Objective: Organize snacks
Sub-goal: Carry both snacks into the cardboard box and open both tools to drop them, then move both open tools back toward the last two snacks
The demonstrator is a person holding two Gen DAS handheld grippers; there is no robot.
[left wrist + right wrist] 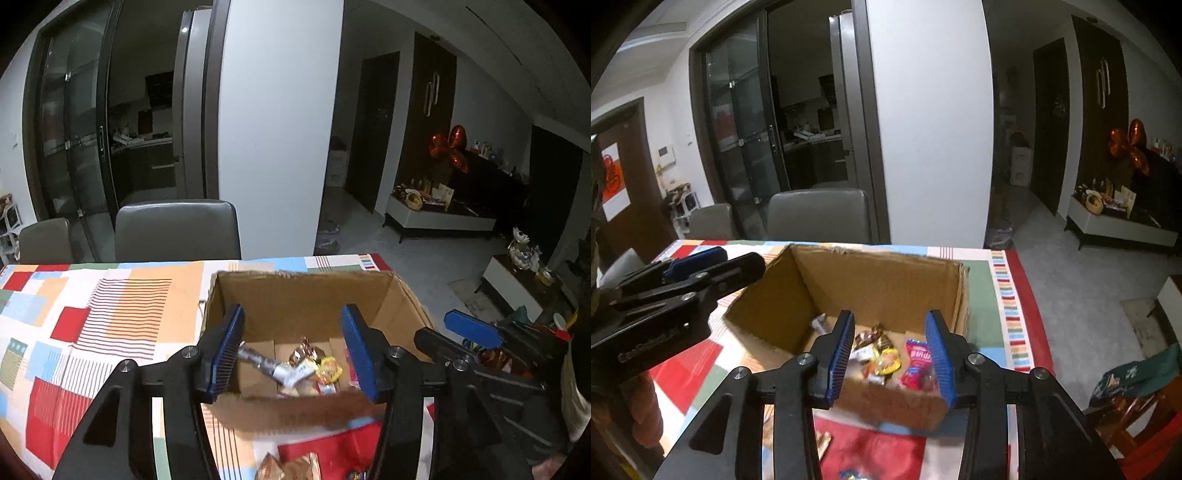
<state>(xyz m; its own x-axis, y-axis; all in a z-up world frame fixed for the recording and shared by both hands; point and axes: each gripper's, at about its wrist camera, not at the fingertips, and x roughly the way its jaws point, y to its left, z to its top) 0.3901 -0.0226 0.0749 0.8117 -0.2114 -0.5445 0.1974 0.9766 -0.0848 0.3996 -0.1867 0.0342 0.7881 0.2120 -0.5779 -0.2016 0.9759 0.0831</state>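
Observation:
An open cardboard box (303,295) (849,280) stands on the patterned tablecloth. Several wrapped snacks lie on its floor: a silver packet (273,367), a yellow packet (328,369) (888,360) and a pink packet (918,363). My left gripper (293,354) is open and empty, held over the box's near rim. My right gripper (890,354) is open and empty, also over the near rim. Each gripper shows in the other's view, the right one (469,328) at the right and the left one (701,266) at the left. More snack packets (291,467) lie on the cloth in front of the box.
The table (92,314) carries a red, blue and orange checked cloth. Two grey chairs (177,229) stand at its far side before a white pillar (280,129). The table's right edge (1030,314) drops to a grey floor with low cabinets.

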